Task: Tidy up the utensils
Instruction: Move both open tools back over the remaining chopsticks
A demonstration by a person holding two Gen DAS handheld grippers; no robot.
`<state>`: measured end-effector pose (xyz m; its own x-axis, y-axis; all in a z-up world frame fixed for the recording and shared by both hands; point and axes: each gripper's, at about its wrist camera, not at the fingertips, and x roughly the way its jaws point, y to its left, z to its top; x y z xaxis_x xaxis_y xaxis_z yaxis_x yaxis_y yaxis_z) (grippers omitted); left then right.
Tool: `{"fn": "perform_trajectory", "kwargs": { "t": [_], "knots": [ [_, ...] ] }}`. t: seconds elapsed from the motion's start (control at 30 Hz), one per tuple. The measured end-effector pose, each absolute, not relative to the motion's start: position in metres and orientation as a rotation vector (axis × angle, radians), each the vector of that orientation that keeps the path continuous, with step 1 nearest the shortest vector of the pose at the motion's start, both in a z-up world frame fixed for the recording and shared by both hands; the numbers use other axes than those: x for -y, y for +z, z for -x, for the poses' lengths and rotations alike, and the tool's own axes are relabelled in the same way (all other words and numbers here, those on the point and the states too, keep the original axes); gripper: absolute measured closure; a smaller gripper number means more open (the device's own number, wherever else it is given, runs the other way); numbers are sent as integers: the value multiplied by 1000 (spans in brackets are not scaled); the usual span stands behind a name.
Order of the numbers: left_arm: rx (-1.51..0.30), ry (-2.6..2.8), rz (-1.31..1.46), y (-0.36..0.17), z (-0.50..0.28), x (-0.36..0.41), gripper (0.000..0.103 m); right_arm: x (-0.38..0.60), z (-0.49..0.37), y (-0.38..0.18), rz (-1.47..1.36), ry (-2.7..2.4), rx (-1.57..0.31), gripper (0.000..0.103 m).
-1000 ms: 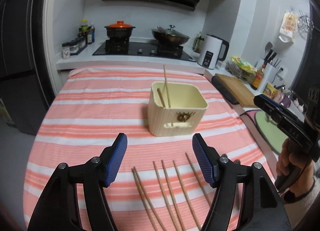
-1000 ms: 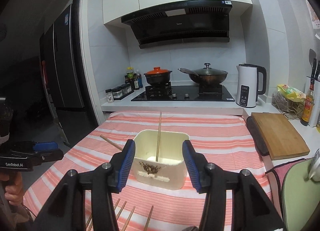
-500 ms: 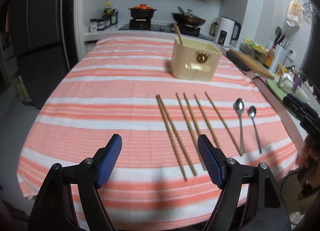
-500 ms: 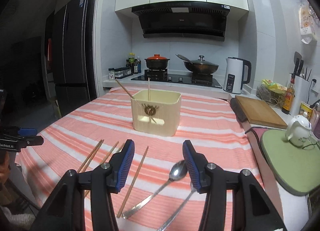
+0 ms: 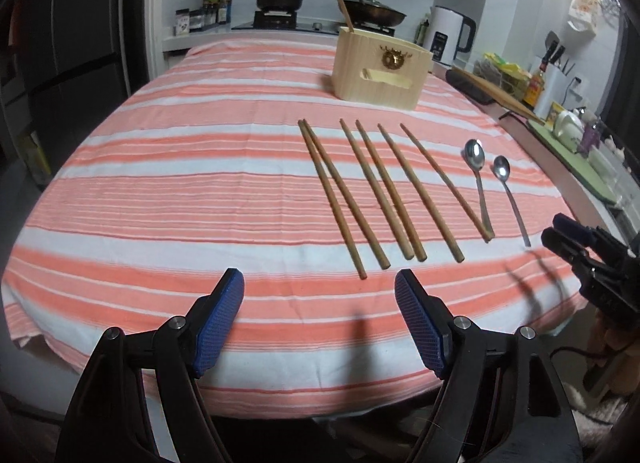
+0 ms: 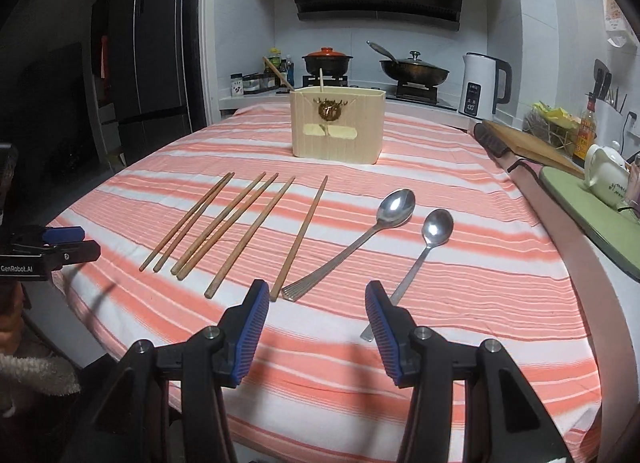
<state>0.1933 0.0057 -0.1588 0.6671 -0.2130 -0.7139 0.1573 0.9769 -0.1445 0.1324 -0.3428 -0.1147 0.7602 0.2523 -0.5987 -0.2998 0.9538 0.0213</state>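
Both grippers, the left gripper (image 5: 319, 313) and the right gripper (image 6: 316, 323), are spread wide and hold nothing. Six chopsticks (image 5: 372, 187) and two spoons (image 6: 396, 205) lie on the striped cloth (image 5: 180, 183), near the box (image 6: 338, 125). Chopsticks look light, stiff and thin; pinch one mid-stick.

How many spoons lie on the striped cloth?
2: a larger spoon beside the rightmost chopstick, and a smaller spoon to its right. None look hidden.

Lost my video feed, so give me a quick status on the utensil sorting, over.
Left gripper and right gripper open, empty. Six chopsticks, two spoons on the cloth; two chopsticks in box. Path clear.
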Motion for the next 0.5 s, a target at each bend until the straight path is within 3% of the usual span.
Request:
{"fn": "perform_trajectory", "kwargs": {
  "t": [0.27, 0.33, 0.5],
  "knots": [
    [-818, -213, 28, -166, -198, 8, 24, 328, -141, -129, 49, 363, -697, 55],
    [-814, -210, 12, -167, -200, 11, 24, 323, -144, -132, 58, 377, -708, 65],
    [-815, -192, -9, -173, -206, 16, 24, 306, -151, -140, 75, 417, -743, 75]
  ]
}}
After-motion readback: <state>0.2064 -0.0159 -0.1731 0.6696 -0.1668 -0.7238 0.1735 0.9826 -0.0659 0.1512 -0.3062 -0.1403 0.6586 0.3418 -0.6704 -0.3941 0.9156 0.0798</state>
